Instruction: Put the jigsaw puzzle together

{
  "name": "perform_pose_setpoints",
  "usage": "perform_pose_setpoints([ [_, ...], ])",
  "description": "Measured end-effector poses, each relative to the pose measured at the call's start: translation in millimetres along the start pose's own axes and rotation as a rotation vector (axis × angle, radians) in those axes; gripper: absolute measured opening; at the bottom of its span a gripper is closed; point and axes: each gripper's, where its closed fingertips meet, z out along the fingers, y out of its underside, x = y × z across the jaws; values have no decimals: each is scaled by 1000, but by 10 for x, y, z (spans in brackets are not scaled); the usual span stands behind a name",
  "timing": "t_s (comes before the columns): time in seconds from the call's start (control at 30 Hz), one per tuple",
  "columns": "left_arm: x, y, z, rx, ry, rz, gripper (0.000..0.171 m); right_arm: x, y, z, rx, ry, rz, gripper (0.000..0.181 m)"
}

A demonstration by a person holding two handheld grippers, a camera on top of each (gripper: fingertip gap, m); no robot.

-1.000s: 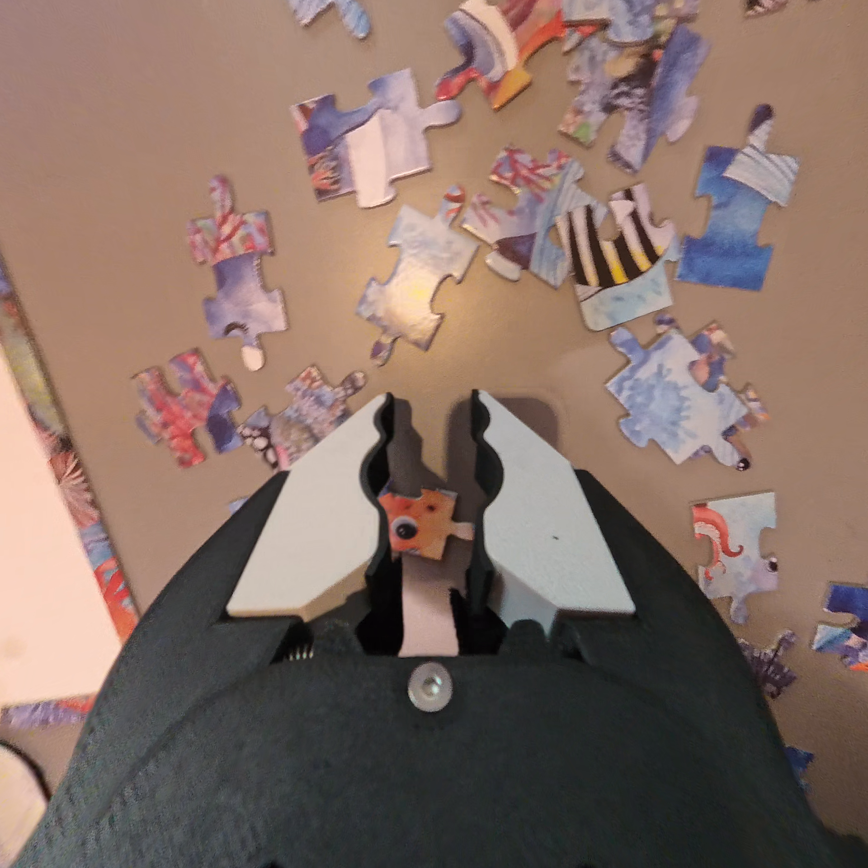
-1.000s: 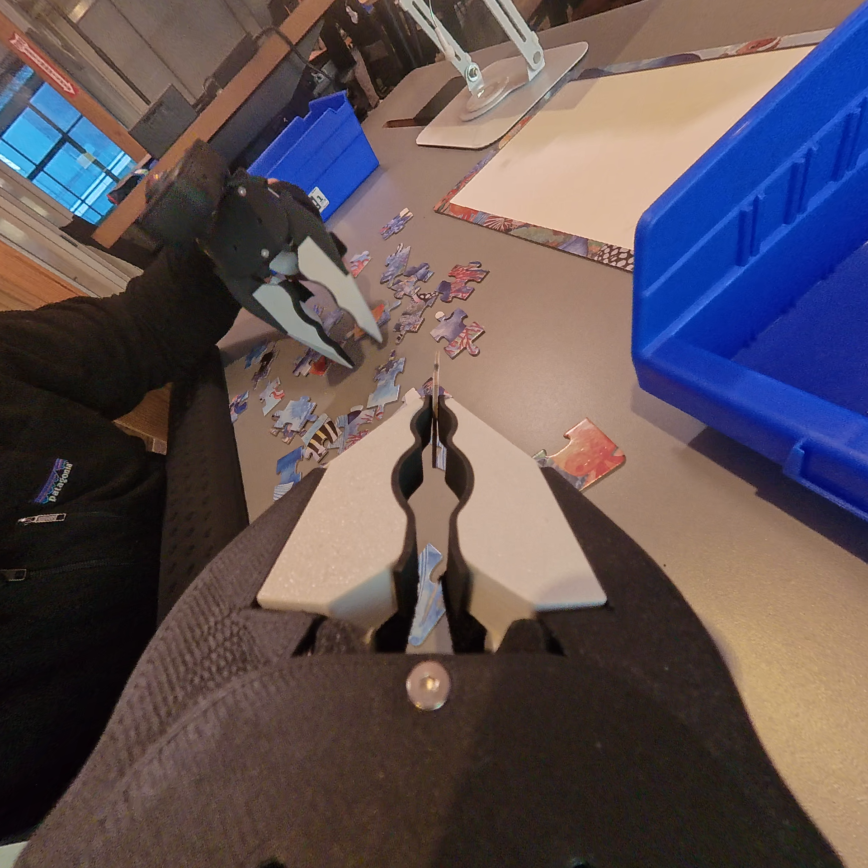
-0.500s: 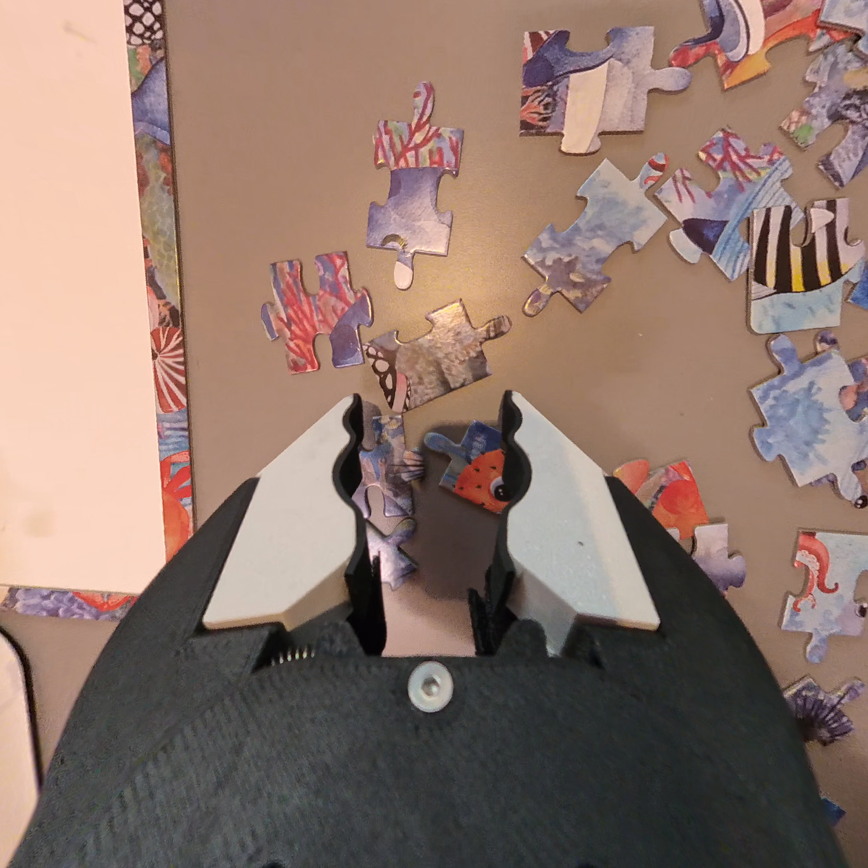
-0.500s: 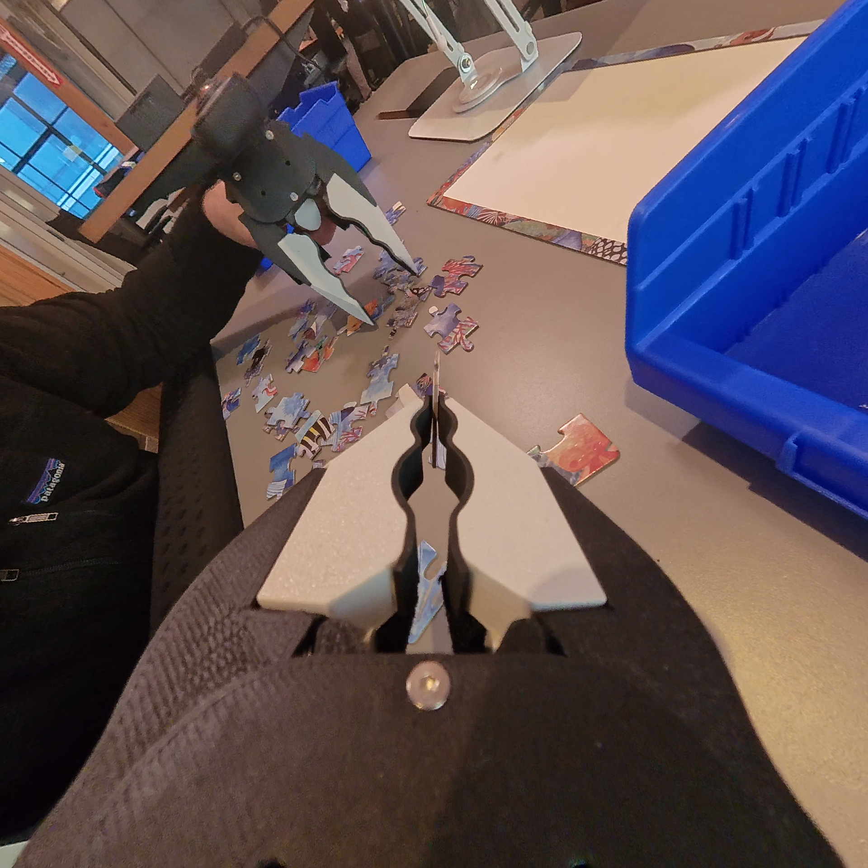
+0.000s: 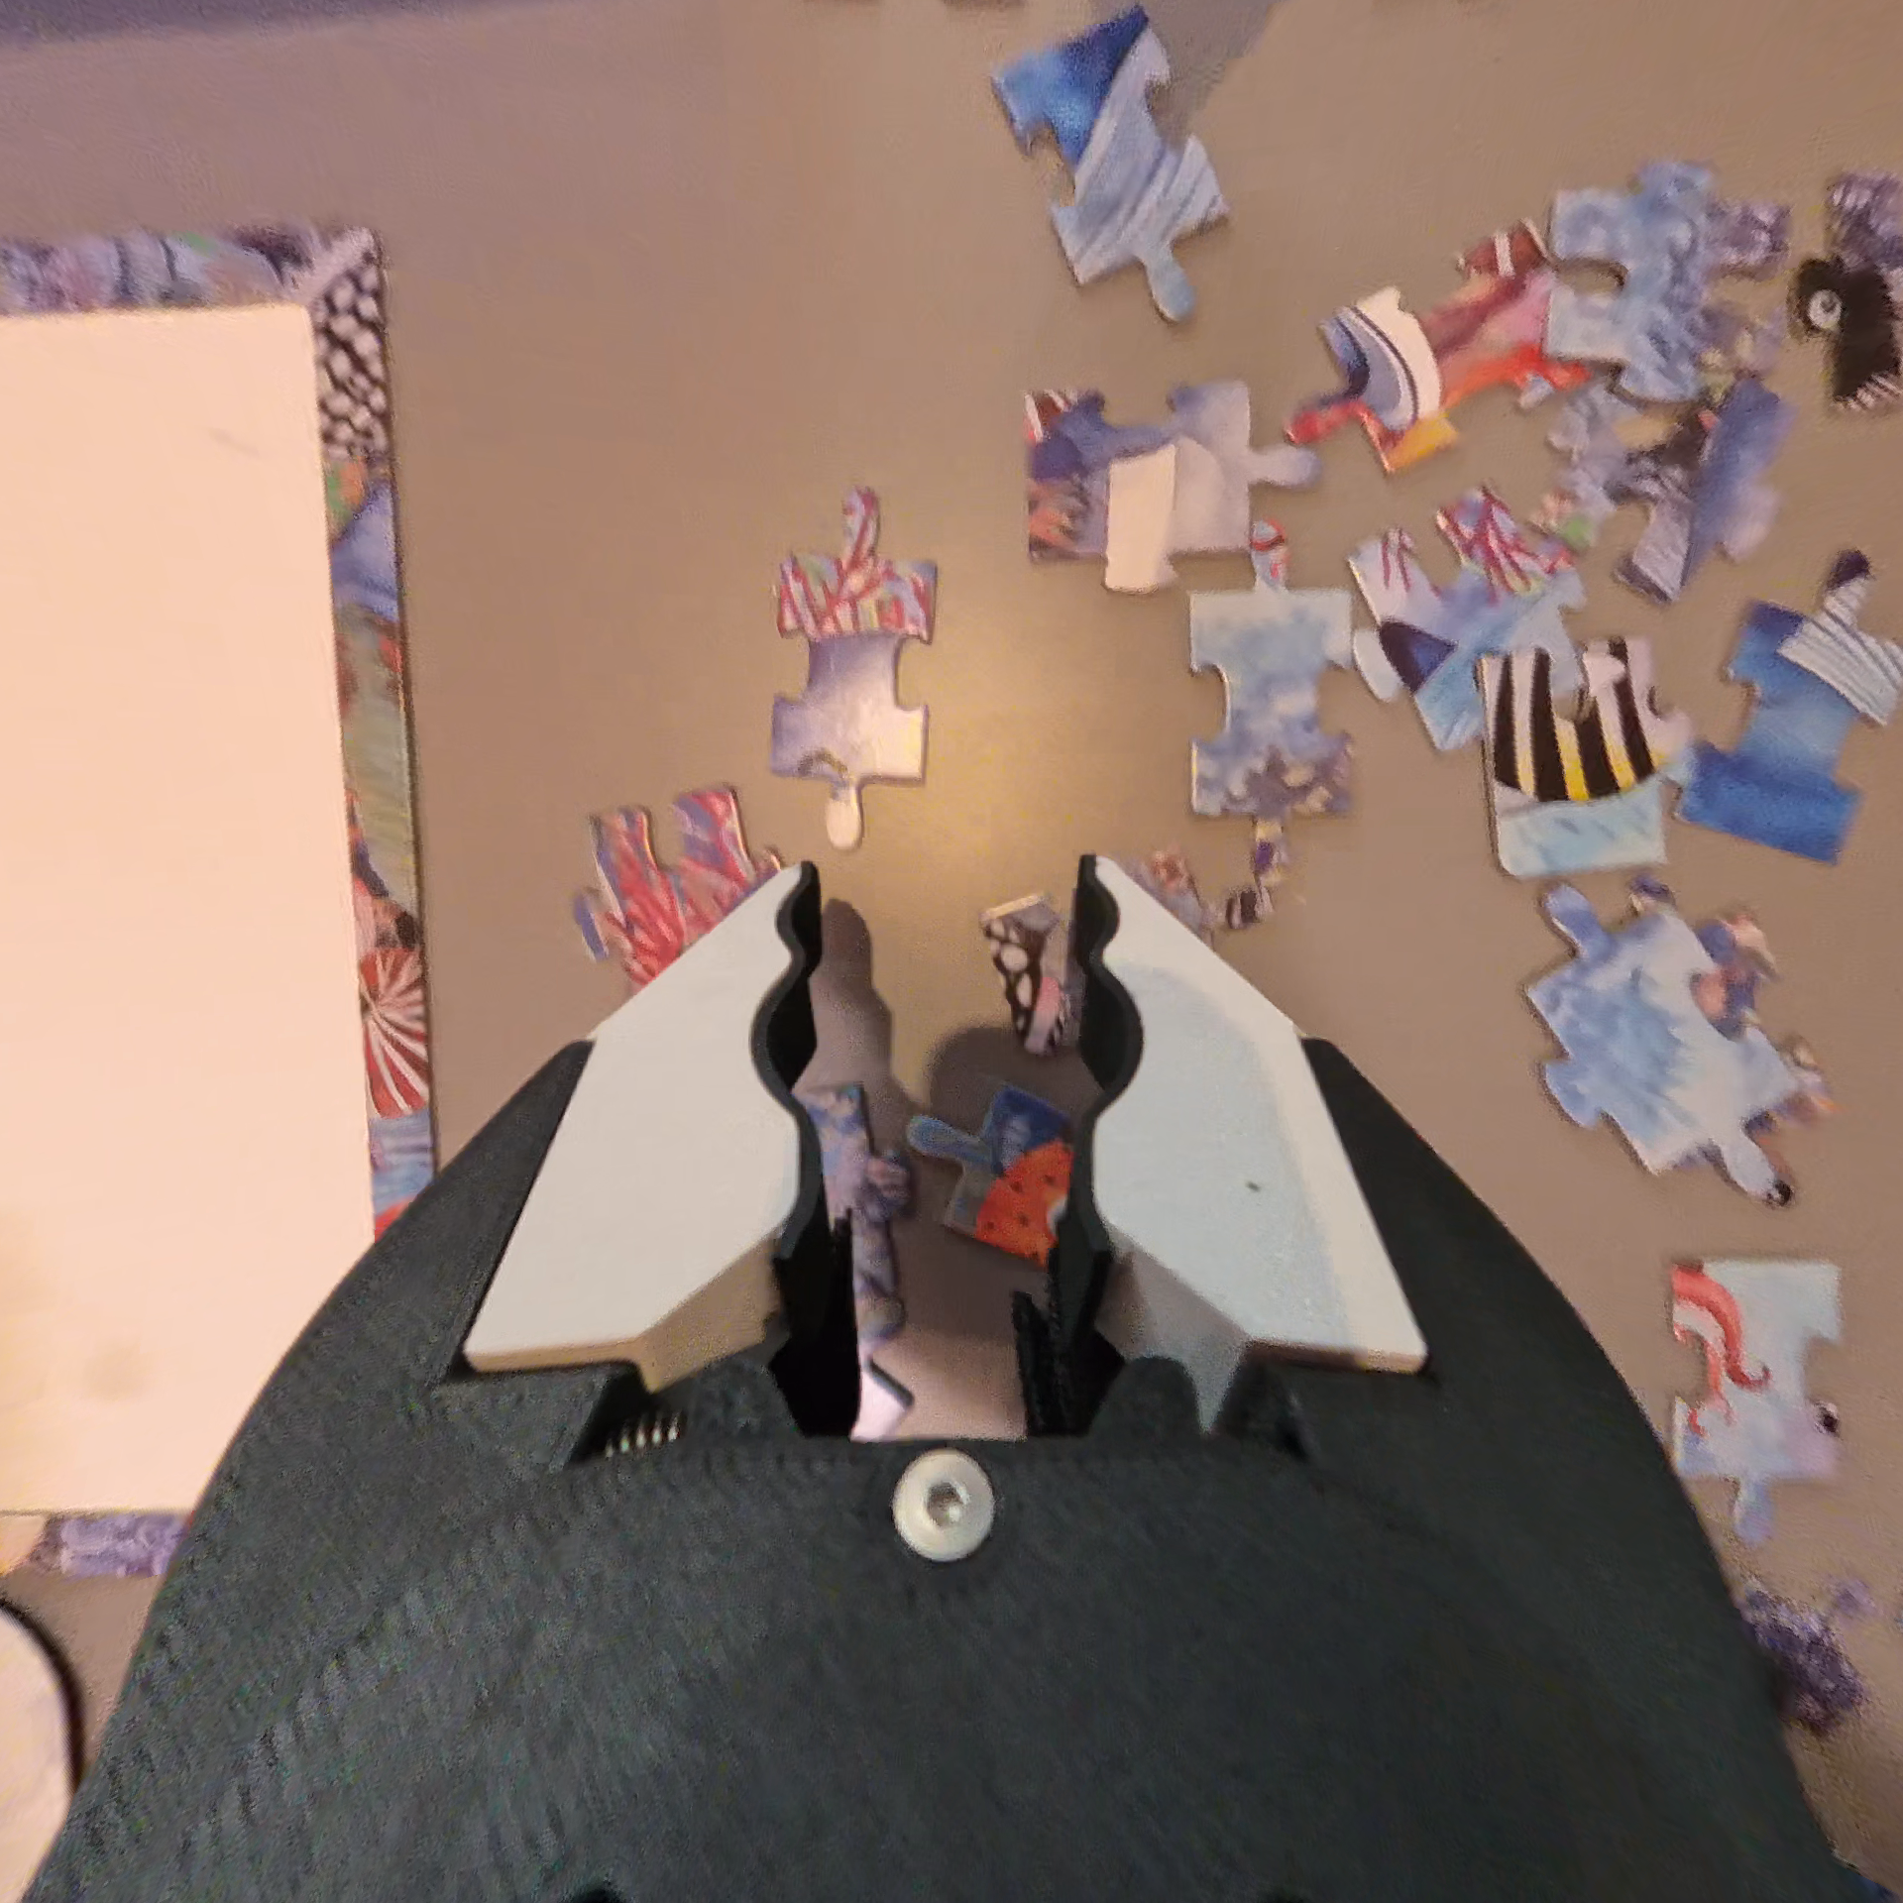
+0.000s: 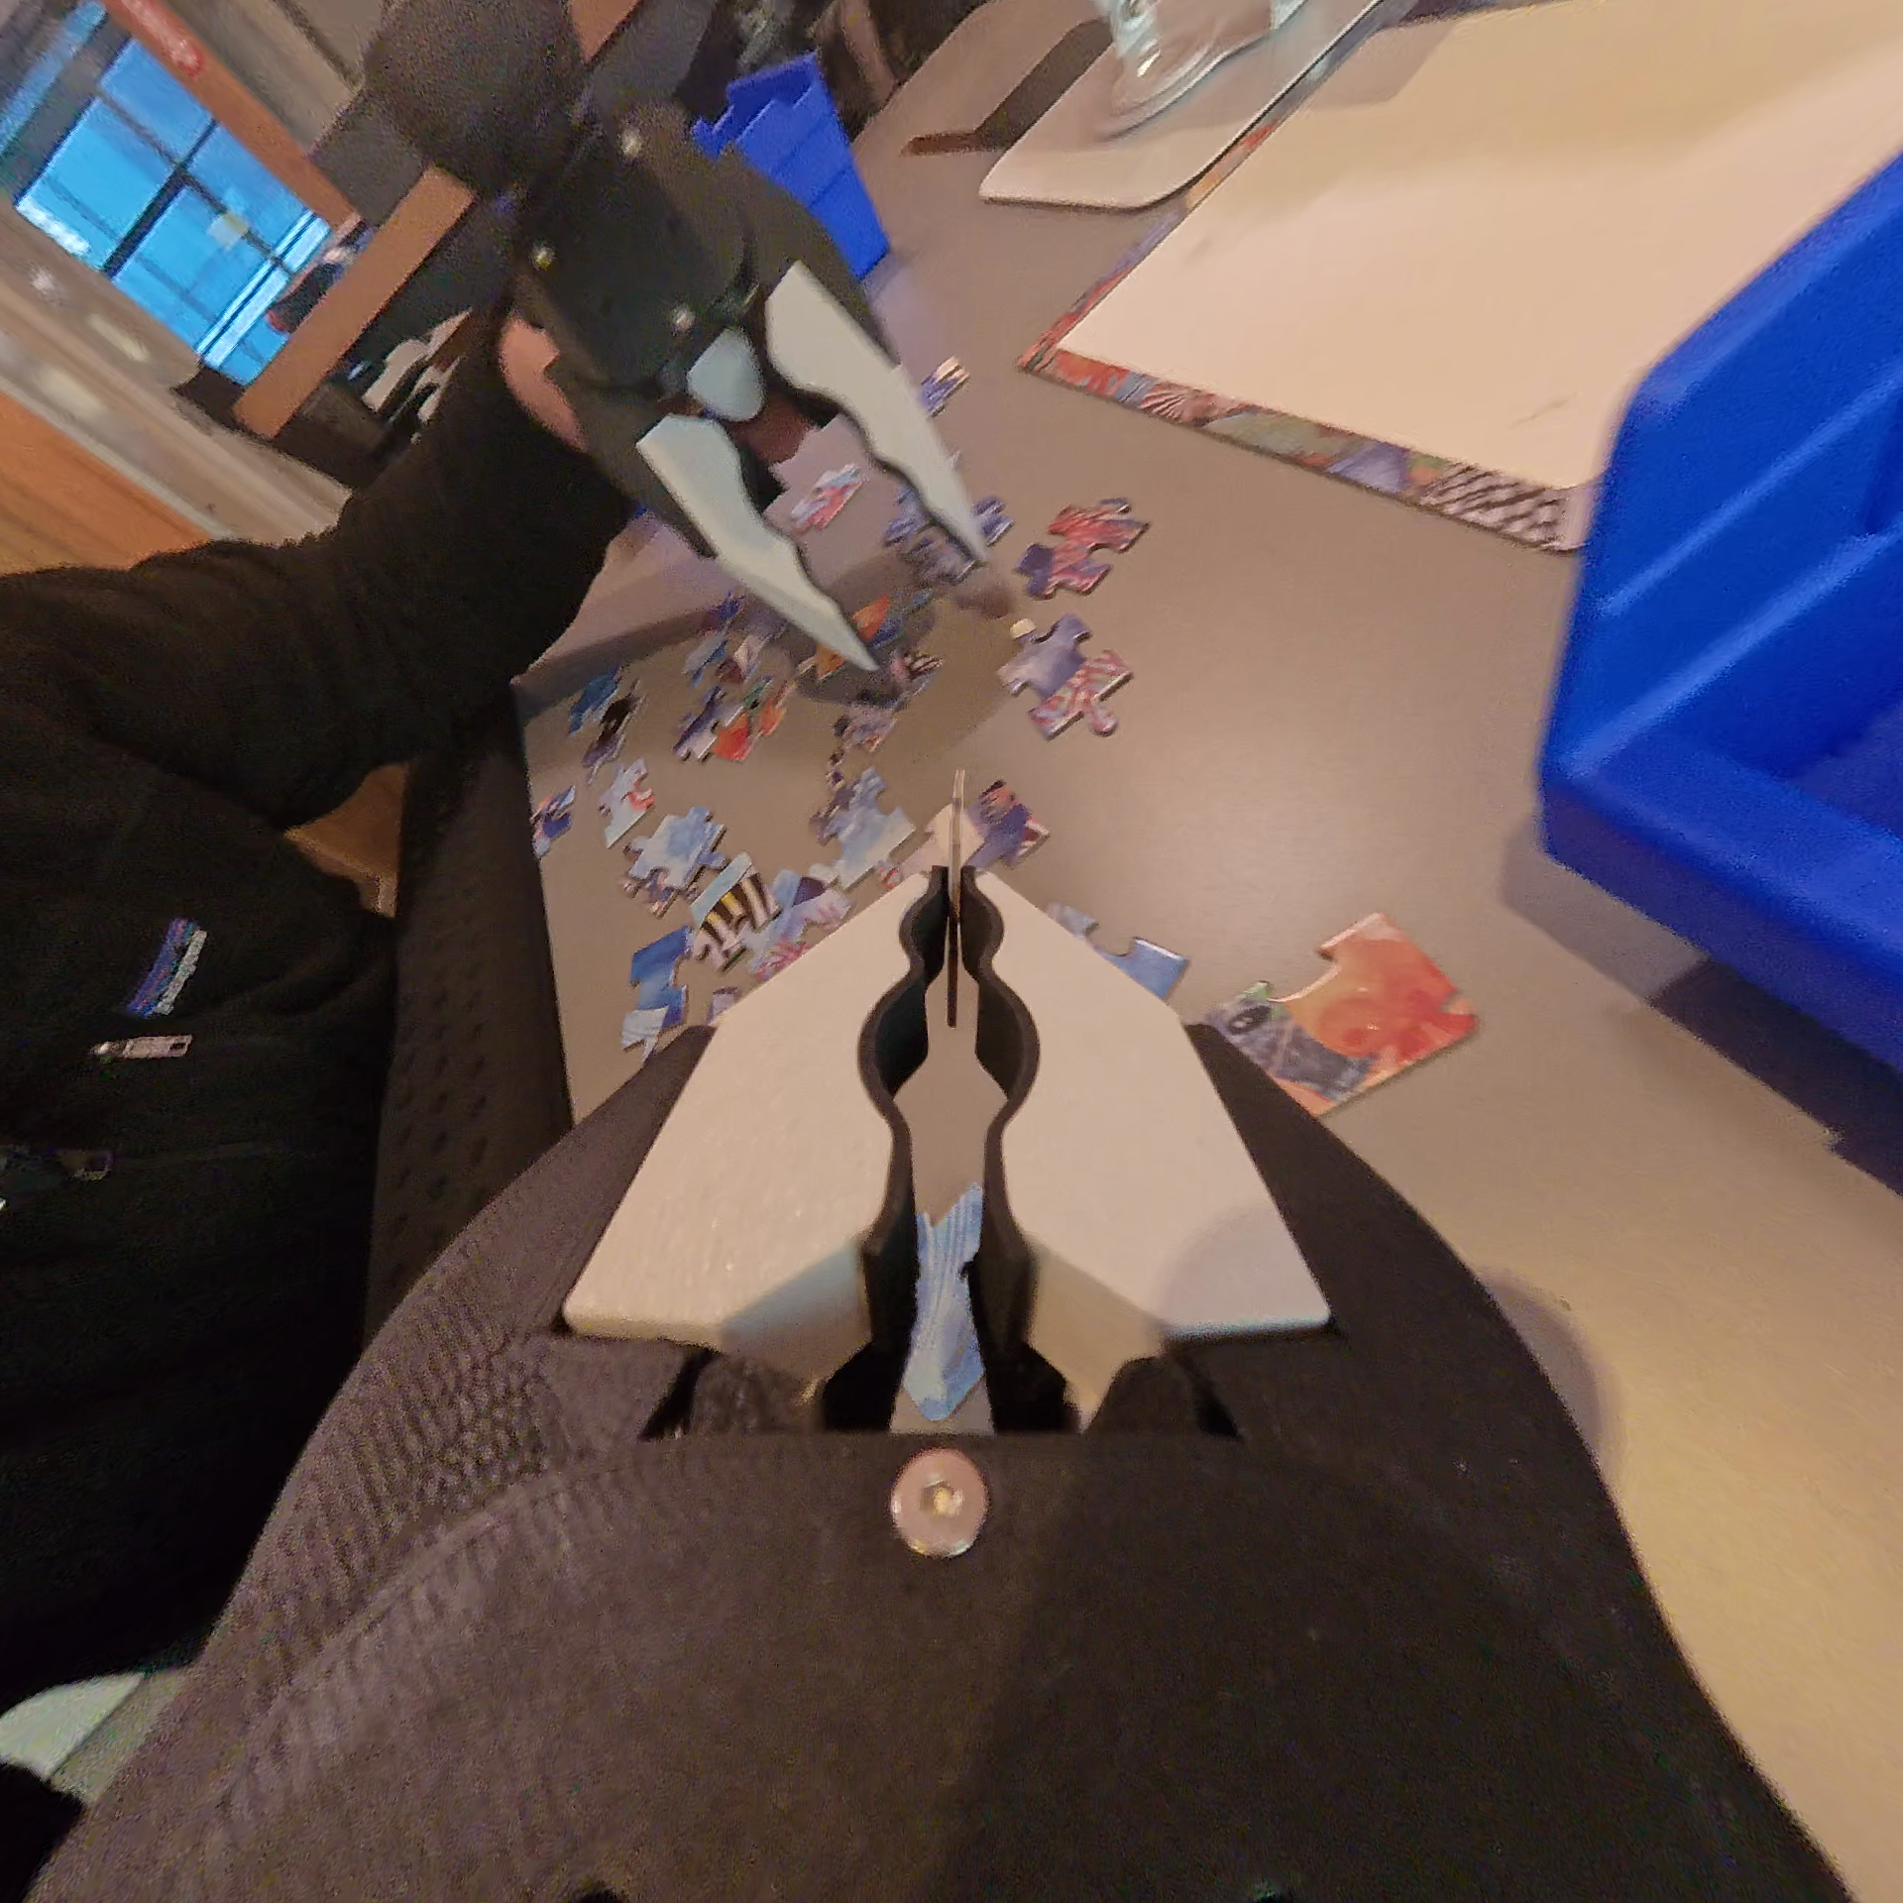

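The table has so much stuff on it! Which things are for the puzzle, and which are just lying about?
For the puzzle:
- loose puzzle pieces
- puzzle frame board
- blue piece clamped in the right gripper
- open left gripper

Just lying about:
- big blue bin
- stand base

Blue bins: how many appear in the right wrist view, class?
2. One blue bin at the right edge, near; a second bin far back, behind the left gripper. Others may be hidden.
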Motion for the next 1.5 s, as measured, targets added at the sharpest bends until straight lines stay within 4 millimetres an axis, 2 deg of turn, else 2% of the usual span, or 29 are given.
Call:
perform_pose_setpoints([
  [0.07,-71,-108,75,20,-42,31,49,-90,71,89,-45,-45,-11,0],
  [0.2,-82,-153,328,-39,-50,89,49,-299,232,298,-139,-150,-21,0],
  [0.23,-71,-219,347,-11,-36,84,44,-337,288,355,-169,-168,-21,0],
  [0.4,-83,-273,418,2,-11,68,22,-448,483,574,-272,-212,-25,0],
  [0.5,-99,-285,426,8,-29,69,16,-489,551,649,-309,-224,-31,0],
  [0.6,-77,-299,416,13,-23,85,0,-508,589,679,-327,-231,-36,0],
  [0.63,-97,-322,399,27,-38,77,6,-506,595,681,-328,-231,-35,0],
  [0.67,-130,-322,385,24,-57,64,25,-501,596,682,-327,-230,-34,0],
  [0.7,-173,-307,372,11,-75,51,35,-495,594,681,-324,-228,-32,0],
  [0.73,-194,-296,363,6,-75,41,37,-491,592,682,-323,-228,-31,0],
  [0.83,-169,-260,422,-17,-15,23,36,-499,586,686,-321,-230,-36,0],
  [0.9,-114,-296,448,2,39,13,25,-509,590,691,-323,-232,-41,0],
  [0.97,-130,-305,455,1,32,31,18,-507,591,694,-323,-231,-40,0],
  [1.1,-124,-308,457,15,31,39,17,-516,593,696,-325,-234,-38,0],
  [1.17,-139,-298,425,26,14,42,17,-555,609,706,-332,-250,-38,4],
  [1.2,-140,-287,383,30,9,39,17,-571,624,724,-339,-255,-37,14],
  [1.33,-228,-216,51,51,-73,36,17,-570,714,794,-397,-224,-73,41],
  [1.4,-312,-109,-130,42,-131,26,17,-560,638,805,-386,-184,-114,42],
  [1.5,-399,46,-319,41,-176,-2,17,-456,425,870,-380,-70,-220,43],
])
